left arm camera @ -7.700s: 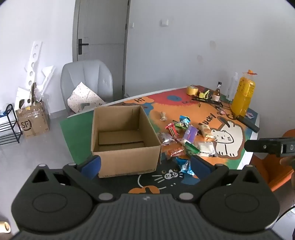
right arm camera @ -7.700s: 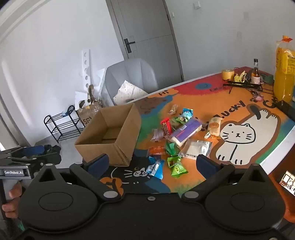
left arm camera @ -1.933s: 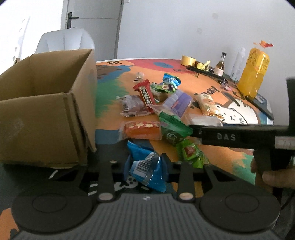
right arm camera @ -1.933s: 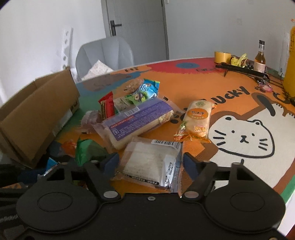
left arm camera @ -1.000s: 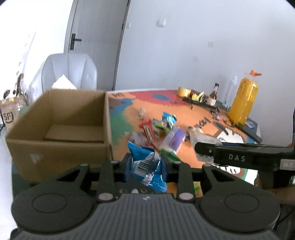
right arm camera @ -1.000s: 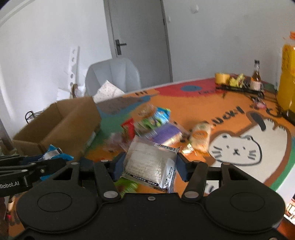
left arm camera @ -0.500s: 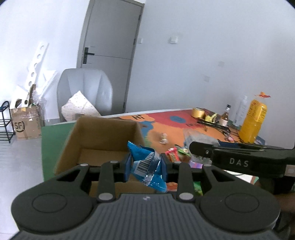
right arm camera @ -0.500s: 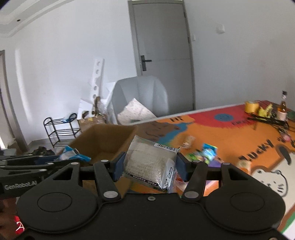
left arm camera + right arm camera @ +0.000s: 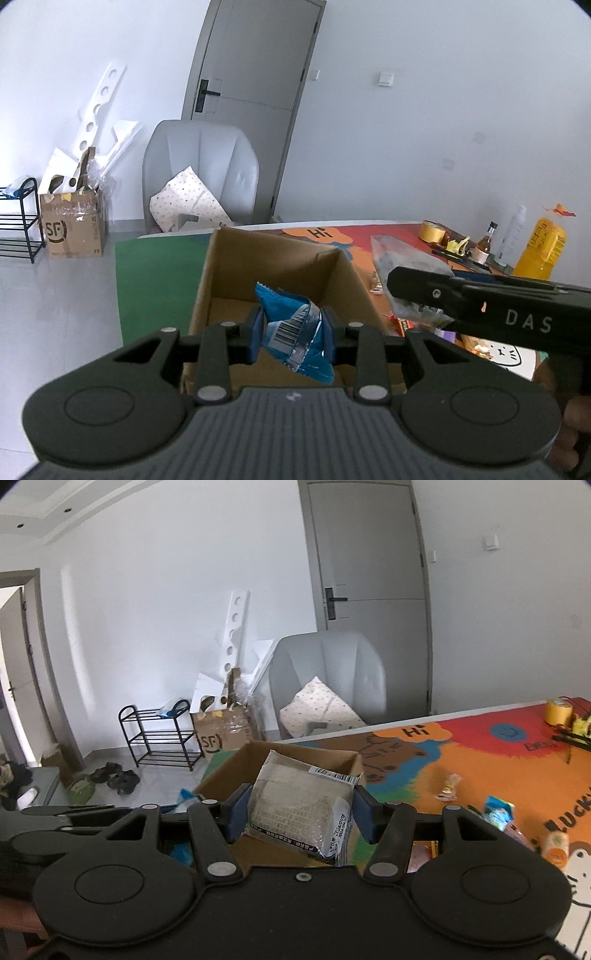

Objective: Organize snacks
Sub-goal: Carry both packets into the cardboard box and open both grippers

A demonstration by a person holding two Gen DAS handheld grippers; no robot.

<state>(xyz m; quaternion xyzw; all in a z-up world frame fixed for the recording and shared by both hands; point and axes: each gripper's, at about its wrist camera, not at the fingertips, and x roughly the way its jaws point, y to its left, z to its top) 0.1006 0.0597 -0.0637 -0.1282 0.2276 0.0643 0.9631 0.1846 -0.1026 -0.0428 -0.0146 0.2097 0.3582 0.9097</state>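
Observation:
My left gripper (image 9: 293, 334) is shut on a blue snack packet (image 9: 295, 332) and holds it above the open cardboard box (image 9: 236, 258). My right gripper (image 9: 300, 814) is shut on a clear packet of pale crackers (image 9: 299, 810) and holds it over the same box (image 9: 236, 764). The right gripper's black body (image 9: 480, 306) crosses the left wrist view beside the box, with the clear packet (image 9: 399, 258) at its tip. Loose snacks (image 9: 498, 812) lie on the colourful table mat (image 9: 480, 753) to the right.
A grey chair (image 9: 199, 173) with a cushion stands behind the table. A yellow bottle (image 9: 541, 247), a small brown bottle (image 9: 482, 243) and a tape roll (image 9: 434, 230) stand at the far right. A black shoe rack (image 9: 159, 738) and an SF carton (image 9: 221, 738) stand on the floor.
Both grippers closed on their packets on the table, lifted them and carried them left. They now hang over the box opening.

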